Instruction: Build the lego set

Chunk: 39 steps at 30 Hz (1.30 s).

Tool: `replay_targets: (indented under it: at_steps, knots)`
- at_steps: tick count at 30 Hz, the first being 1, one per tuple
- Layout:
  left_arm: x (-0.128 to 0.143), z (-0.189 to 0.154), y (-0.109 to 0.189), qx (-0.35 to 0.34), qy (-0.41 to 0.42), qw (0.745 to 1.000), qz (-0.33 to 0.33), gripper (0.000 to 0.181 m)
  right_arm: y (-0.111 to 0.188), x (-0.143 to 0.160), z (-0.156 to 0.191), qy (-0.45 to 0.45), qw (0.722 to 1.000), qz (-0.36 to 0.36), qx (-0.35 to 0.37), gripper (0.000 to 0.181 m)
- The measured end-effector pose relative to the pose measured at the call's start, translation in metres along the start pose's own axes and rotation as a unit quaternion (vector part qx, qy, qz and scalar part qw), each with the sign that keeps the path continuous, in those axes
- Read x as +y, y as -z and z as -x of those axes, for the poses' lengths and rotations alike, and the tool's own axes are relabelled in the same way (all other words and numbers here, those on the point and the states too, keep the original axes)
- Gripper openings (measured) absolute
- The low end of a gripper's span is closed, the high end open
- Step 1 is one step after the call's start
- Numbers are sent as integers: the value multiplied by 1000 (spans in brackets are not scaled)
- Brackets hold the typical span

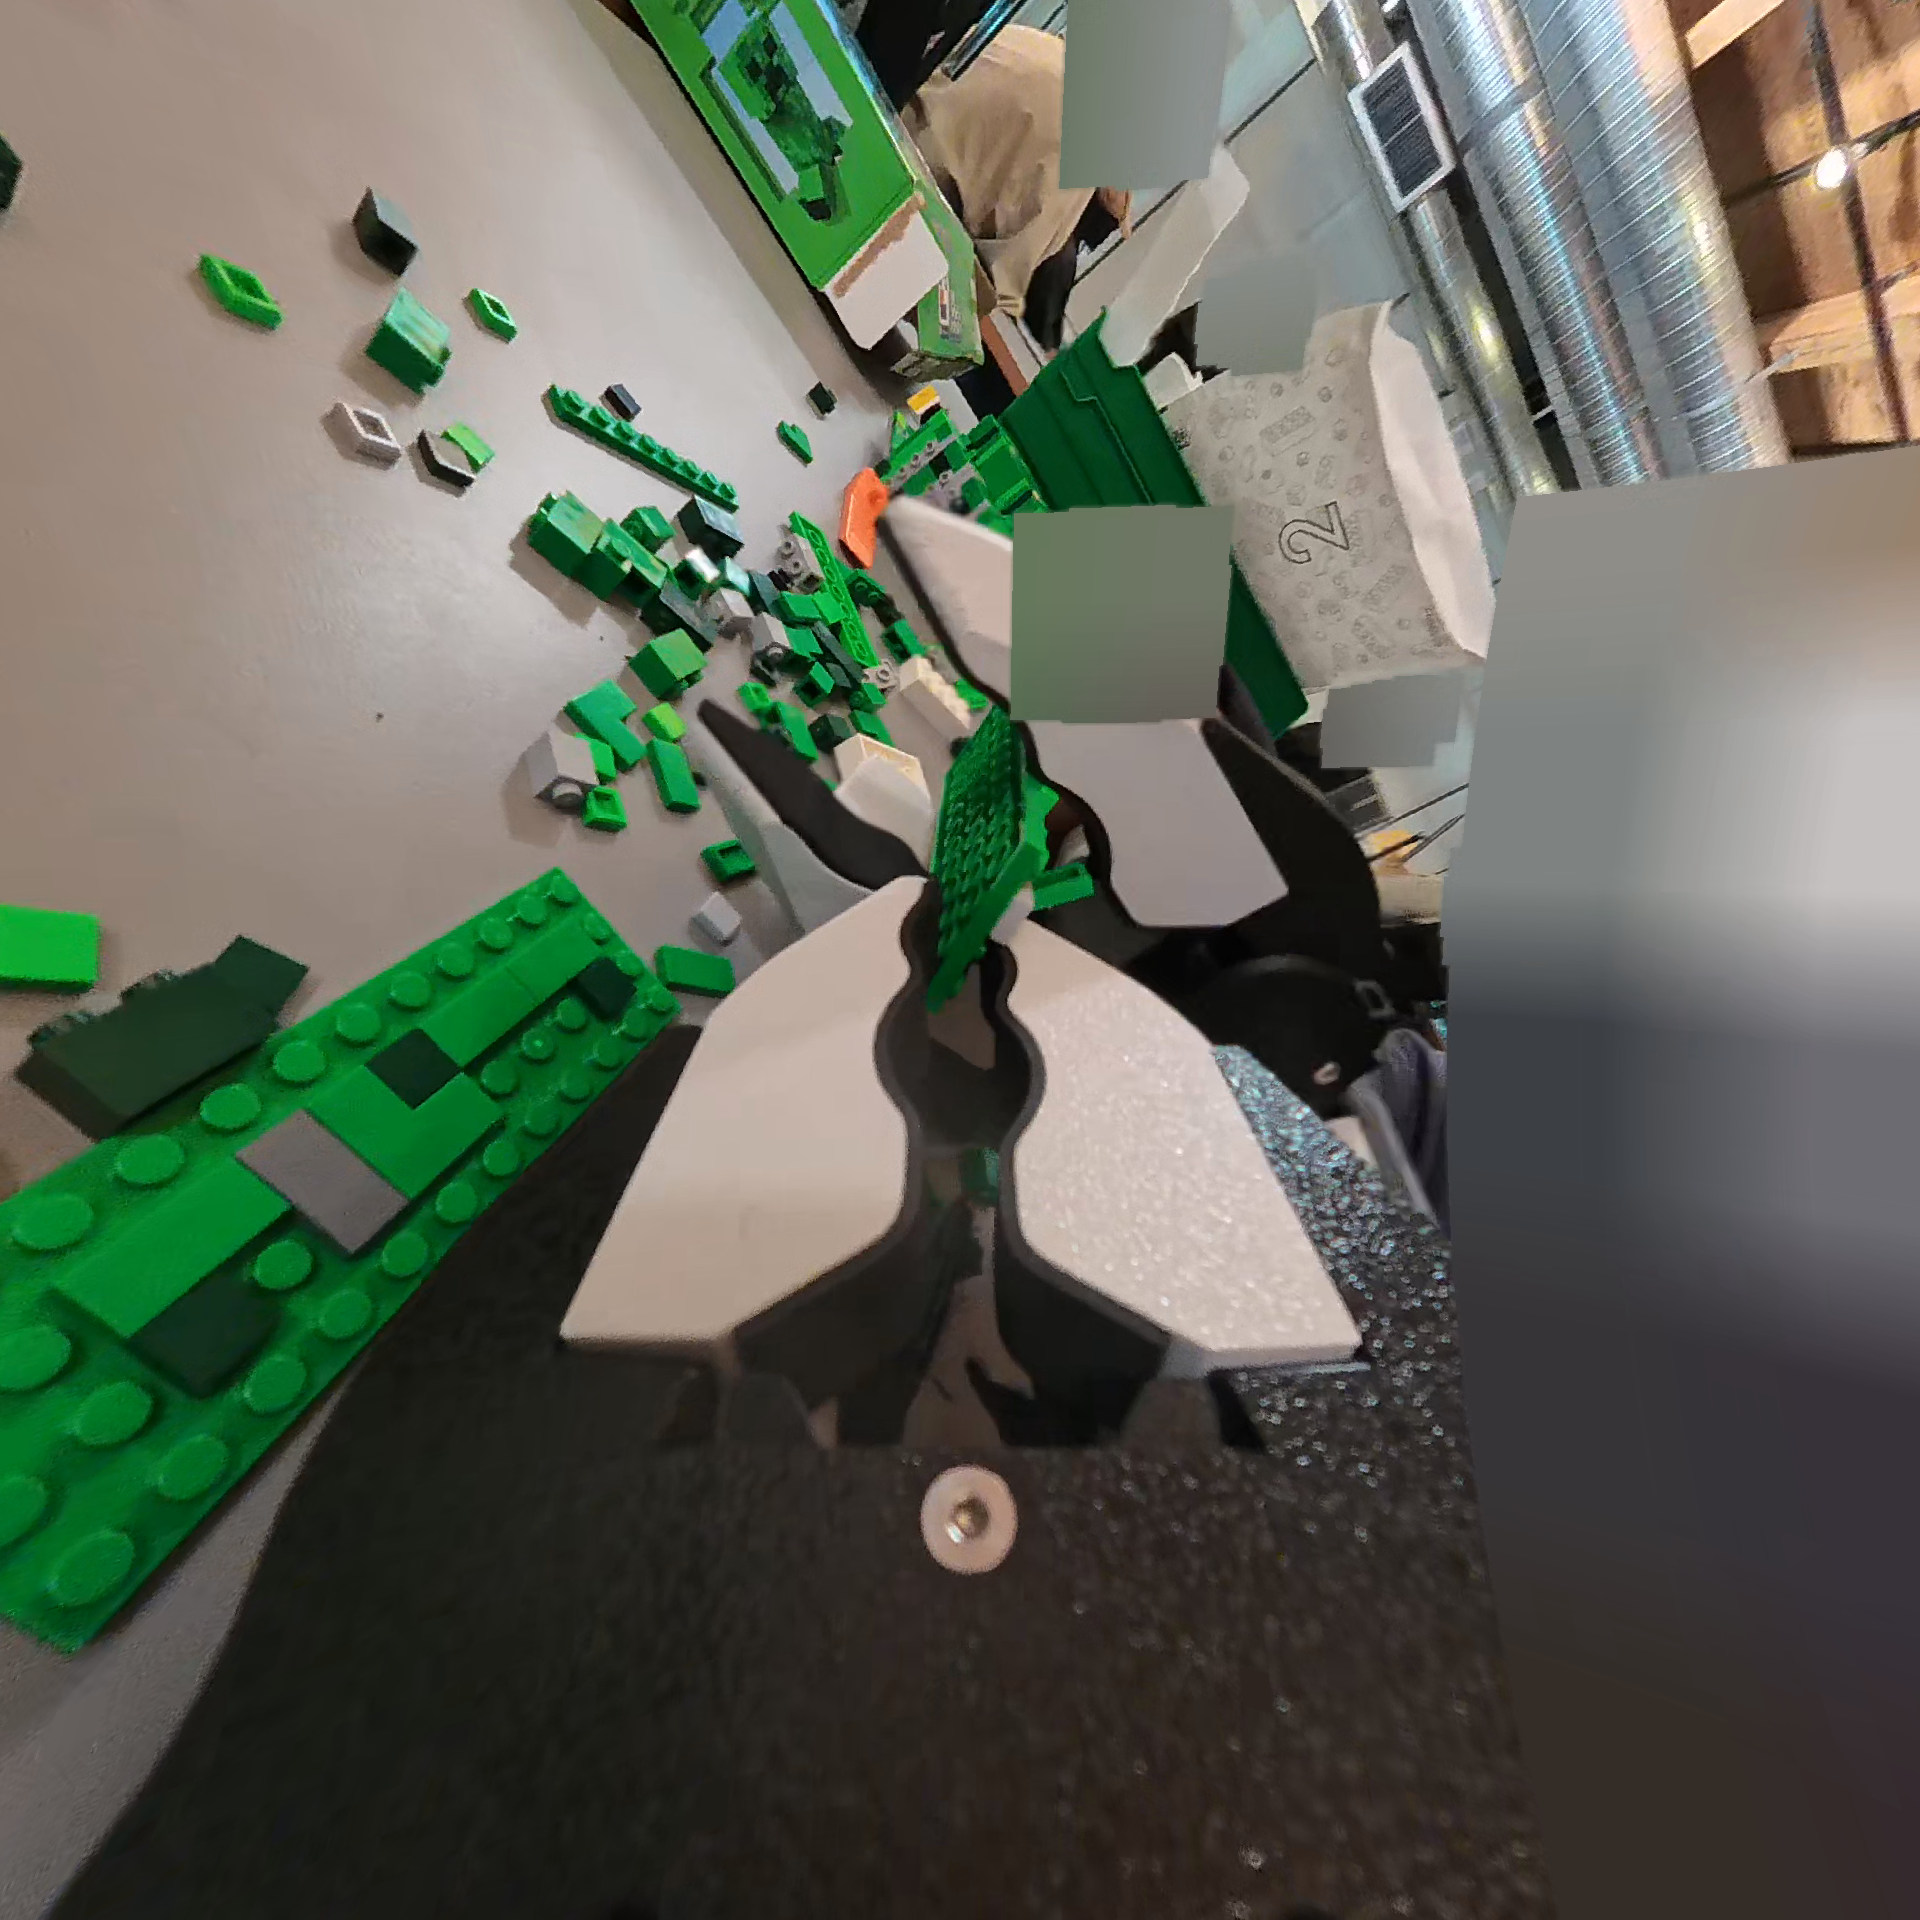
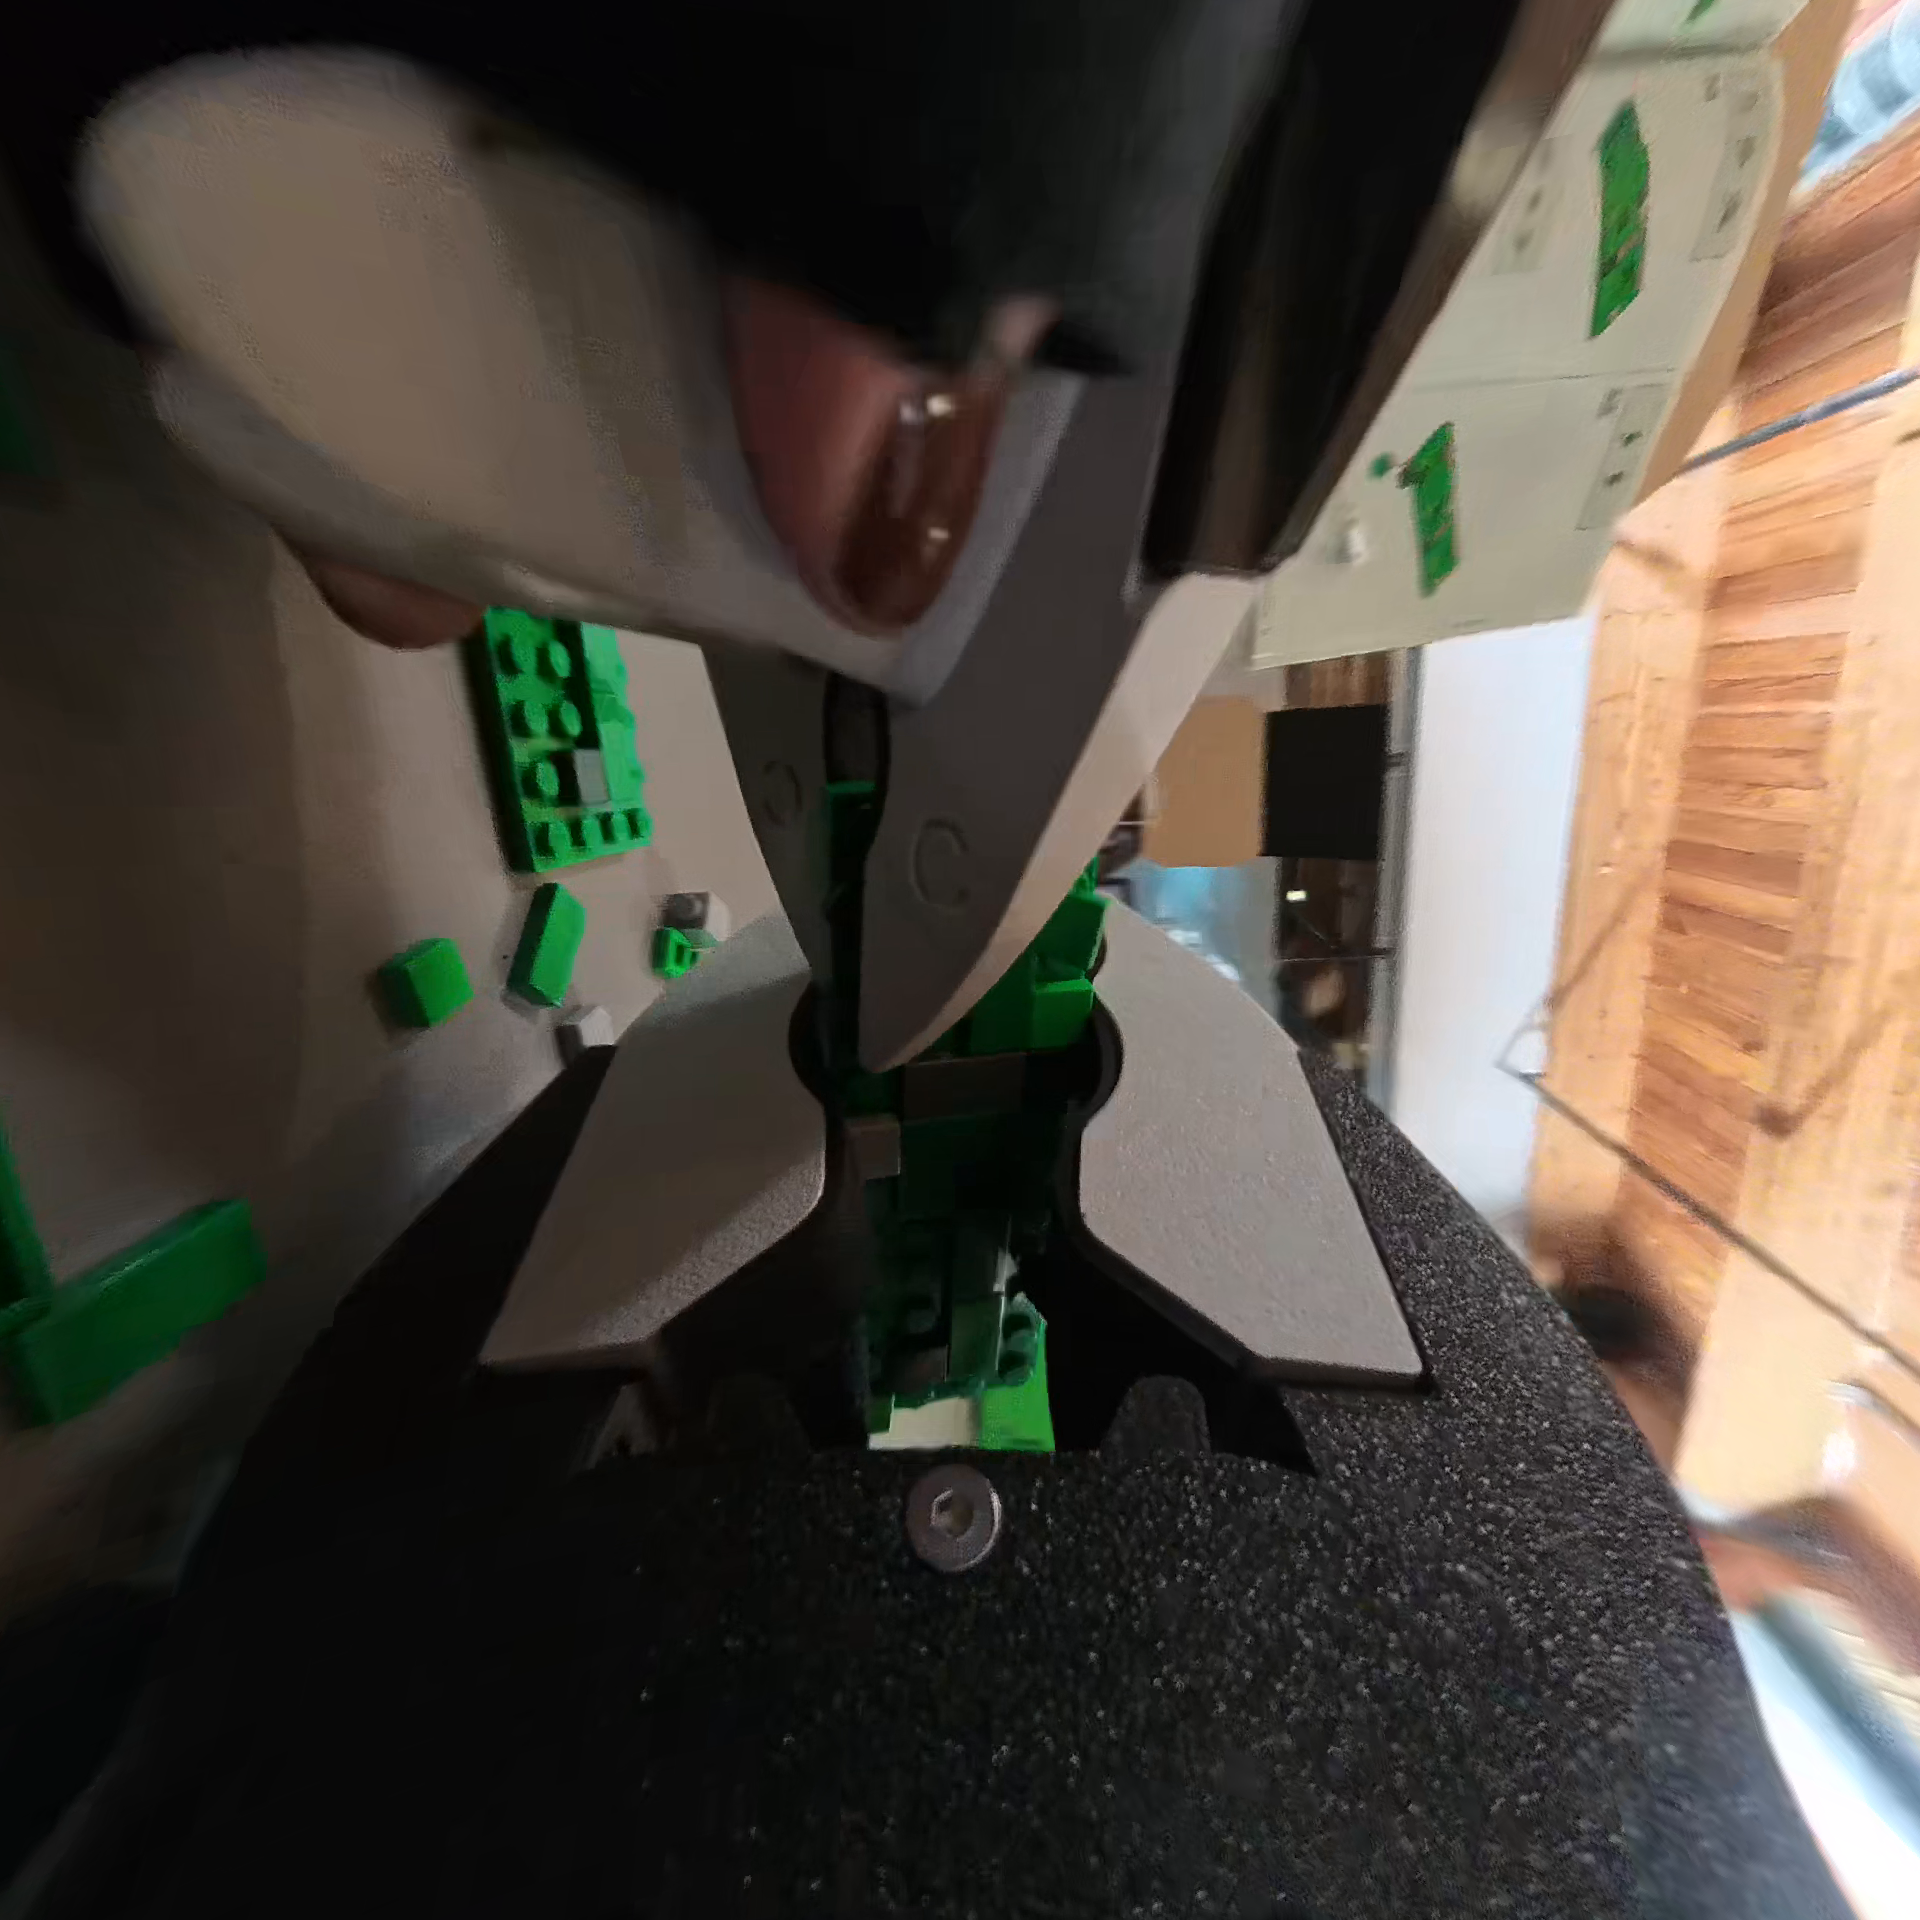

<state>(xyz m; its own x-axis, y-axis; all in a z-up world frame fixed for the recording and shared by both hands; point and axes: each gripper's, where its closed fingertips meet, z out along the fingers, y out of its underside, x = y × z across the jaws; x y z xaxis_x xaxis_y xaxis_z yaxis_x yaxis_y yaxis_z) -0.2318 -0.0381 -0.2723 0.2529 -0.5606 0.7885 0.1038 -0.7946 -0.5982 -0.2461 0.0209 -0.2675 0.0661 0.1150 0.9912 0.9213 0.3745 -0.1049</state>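
In the left wrist view my left gripper (image 1: 966, 920) is shut on the edge of a thin green studded plate (image 1: 982, 821), held up above the table. My right gripper (image 1: 966, 821) stands just beyond it, a finger on each side of the plate. In the right wrist view my right gripper (image 2: 951, 1039) is shut on a small green and dark-green brick assembly (image 2: 966, 1174). The left gripper (image 2: 868, 1029) comes down from above, its tips meeting the top of that assembly. How the plate joins the assembly is hidden by the fingers.
A large green baseplate with tiles (image 1: 312, 1143) lies on the grey table at left and also shows in the right wrist view (image 2: 561, 738). Loose green bricks (image 1: 727, 613), an orange separator (image 1: 862, 514), the set box (image 1: 810, 135), a paper bag (image 1: 1340, 520) and the instruction booklet (image 2: 1507, 416) lie around. One gripper's finger ends stand about 6 cm off the other's.
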Motion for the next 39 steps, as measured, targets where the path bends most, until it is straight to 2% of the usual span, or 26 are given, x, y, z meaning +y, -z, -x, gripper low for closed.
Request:
replay_targets:
  at_steps: [4,7,9,14,16,20,23,28,33,39]
  knots:
    - [0,-1,-2,-28,-59,998,3,11,0,2,7,-37,999,-5,-37,39]
    - [7,-1,1,-32,-87,995,35,32,-1,5,8,-9,999,5,-34,39]
    - [9,2,5,-48,-100,993,46,33,-1,6,7,-7,999,5,-31,39]
    - [-9,-6,13,-39,-118,992,-7,37,1,-1,6,21,999,-12,-22,38]
    - [-11,-6,11,-46,-137,989,-12,33,2,-6,9,16,999,-25,-33,38]
    - [4,3,4,-76,-170,982,43,8,4,-10,17,4,998,-36,-59,38]
    - [8,4,3,-82,-183,978,54,6,5,-13,23,-29,994,-60,-92,41]
    - [11,3,3,-75,-156,983,64,6,8,-17,27,-39,989,-83,-114,40]
    - [6,1,5,-25,-64,997,32,8,3,-13,10,60,997,-39,-13,38]
    - [4,3,4,-4,0,1000,24,9,-1,-8,7,95,995,-9,17,38]
